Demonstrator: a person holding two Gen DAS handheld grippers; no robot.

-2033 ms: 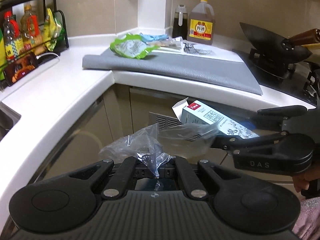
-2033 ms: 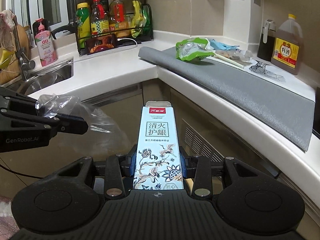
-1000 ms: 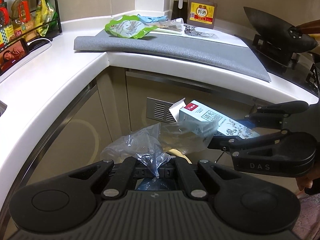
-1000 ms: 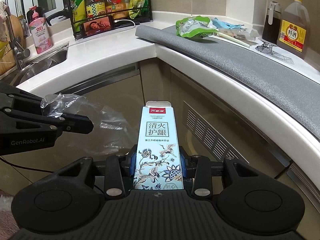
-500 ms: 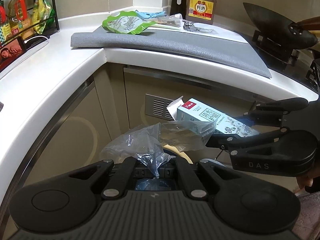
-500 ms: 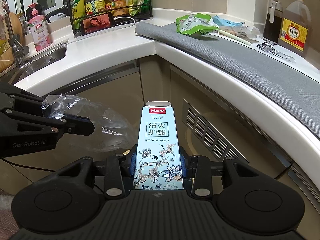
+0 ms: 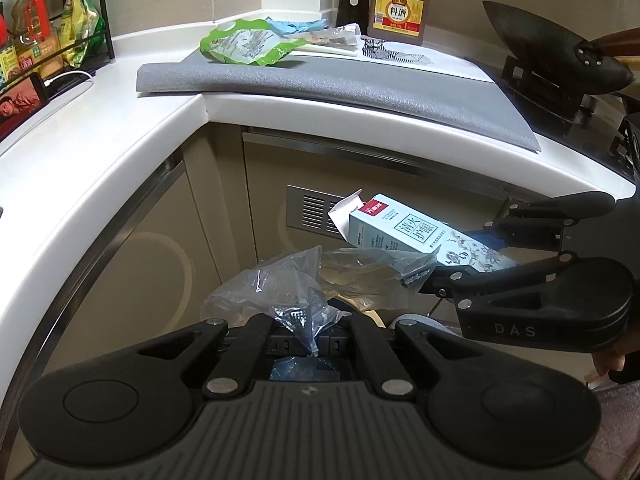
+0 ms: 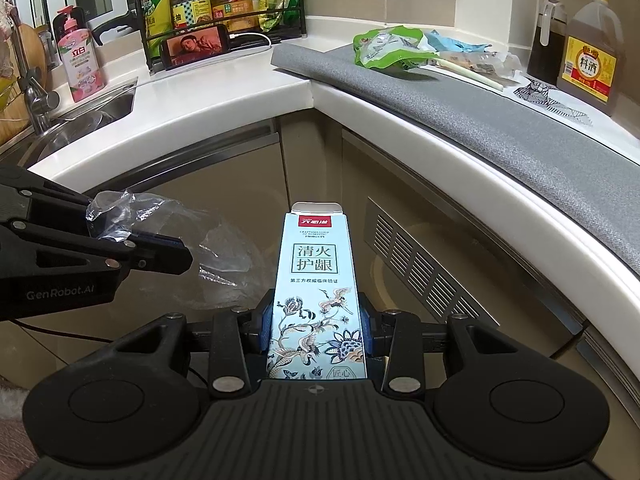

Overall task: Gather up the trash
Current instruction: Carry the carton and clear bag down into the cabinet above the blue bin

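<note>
My left gripper (image 7: 310, 330) is shut on a crumpled clear plastic bag (image 7: 288, 292), which hangs in front of the cabinet doors. It shows at the left of the right wrist view (image 8: 160, 240) with the bag (image 8: 216, 248). My right gripper (image 8: 316, 332) is shut on a light blue carton with Chinese text and a bird pattern (image 8: 316, 292), its top flap open. In the left wrist view the carton (image 7: 412, 236) and right gripper (image 7: 472, 252) sit at the right, just beyond the bag. A green wrapper (image 7: 244, 42) and other wrappers (image 8: 472, 60) lie on the grey mat.
A white corner countertop (image 7: 120, 160) curves above both grippers. A grey mat (image 7: 360, 88) covers it. A cooking wine jug (image 7: 400, 8), a dark bottle (image 8: 546, 36), a wok (image 7: 552, 60), a bottle rack (image 8: 216, 4), a phone (image 8: 196, 46) and a sink (image 8: 80, 120) stand around. A vent grille (image 8: 424, 272) is in the cabinet.
Both grippers have sunk lower in front of the cabinets, so the countertop has risen in both views. Each keeps its hold; bag and carton stay side by side.
</note>
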